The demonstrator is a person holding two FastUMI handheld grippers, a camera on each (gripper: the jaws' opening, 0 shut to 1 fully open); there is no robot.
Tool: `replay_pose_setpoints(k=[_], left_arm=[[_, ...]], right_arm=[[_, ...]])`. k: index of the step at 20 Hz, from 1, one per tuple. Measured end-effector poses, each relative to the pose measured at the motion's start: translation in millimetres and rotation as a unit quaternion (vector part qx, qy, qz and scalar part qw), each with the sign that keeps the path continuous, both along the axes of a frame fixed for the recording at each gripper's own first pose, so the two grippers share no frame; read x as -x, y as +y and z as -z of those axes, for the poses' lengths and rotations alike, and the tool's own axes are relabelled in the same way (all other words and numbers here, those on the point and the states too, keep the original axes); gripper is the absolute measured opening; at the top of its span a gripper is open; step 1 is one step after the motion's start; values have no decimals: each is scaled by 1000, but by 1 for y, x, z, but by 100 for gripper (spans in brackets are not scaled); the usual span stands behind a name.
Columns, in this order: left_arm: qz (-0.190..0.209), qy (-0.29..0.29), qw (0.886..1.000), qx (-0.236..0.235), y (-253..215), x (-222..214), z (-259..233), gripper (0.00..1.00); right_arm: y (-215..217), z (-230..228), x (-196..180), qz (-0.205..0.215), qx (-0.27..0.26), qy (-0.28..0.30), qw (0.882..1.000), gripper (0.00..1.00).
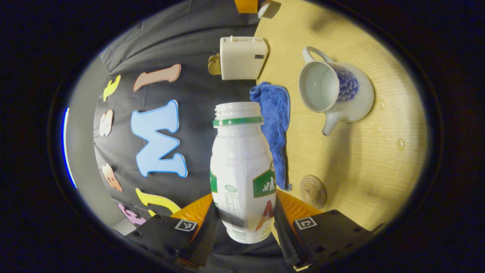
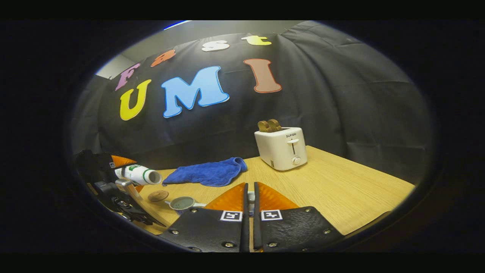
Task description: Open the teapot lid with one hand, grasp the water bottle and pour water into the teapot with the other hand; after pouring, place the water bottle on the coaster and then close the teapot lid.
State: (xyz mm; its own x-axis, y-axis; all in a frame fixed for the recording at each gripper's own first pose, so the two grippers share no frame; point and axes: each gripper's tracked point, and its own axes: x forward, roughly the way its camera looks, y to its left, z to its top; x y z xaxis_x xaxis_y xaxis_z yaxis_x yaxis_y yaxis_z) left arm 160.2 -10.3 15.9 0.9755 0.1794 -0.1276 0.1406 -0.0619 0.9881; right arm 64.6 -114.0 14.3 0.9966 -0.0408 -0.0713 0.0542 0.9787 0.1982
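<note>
My left gripper (image 1: 245, 218) is shut on a white, uncapped water bottle (image 1: 242, 167) with a green neck ring and green label. In the right gripper view the bottle (image 2: 138, 174) lies nearly level in the air, mouth toward the teapot (image 2: 182, 203), held by the left gripper (image 2: 113, 178). The white and blue teapot (image 1: 333, 91) stands lidless on the table with water inside, to the right of the bottle's mouth. A round wooden coaster (image 1: 313, 191) lies near it, also seen as the coaster (image 2: 158, 195). My right gripper (image 2: 250, 191) is pinched on a small pale piece, apparently the lid.
A blue towel (image 1: 274, 125) lies between the bottle and teapot; the towel (image 2: 208, 172) sits left of a white toaster (image 2: 282, 148) with toast. The toaster (image 1: 242, 57) stands at the table's back edge. Water drops (image 1: 399, 144) dot the wooden table (image 1: 360, 170).
</note>
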Motion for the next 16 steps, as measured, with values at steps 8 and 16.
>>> replay_pose_setpoints(k=[8, 16], left_arm=[[12, -12, 999, -31, -4, -3, -9, 84], [18, -18, 998, -55, -8, -5, -20, 84]], right_arm=[[0, 0, 1, -2, -5, 1, 1000, 0], [0, -1, 2, -4, -10, 1, 1000, 4]])
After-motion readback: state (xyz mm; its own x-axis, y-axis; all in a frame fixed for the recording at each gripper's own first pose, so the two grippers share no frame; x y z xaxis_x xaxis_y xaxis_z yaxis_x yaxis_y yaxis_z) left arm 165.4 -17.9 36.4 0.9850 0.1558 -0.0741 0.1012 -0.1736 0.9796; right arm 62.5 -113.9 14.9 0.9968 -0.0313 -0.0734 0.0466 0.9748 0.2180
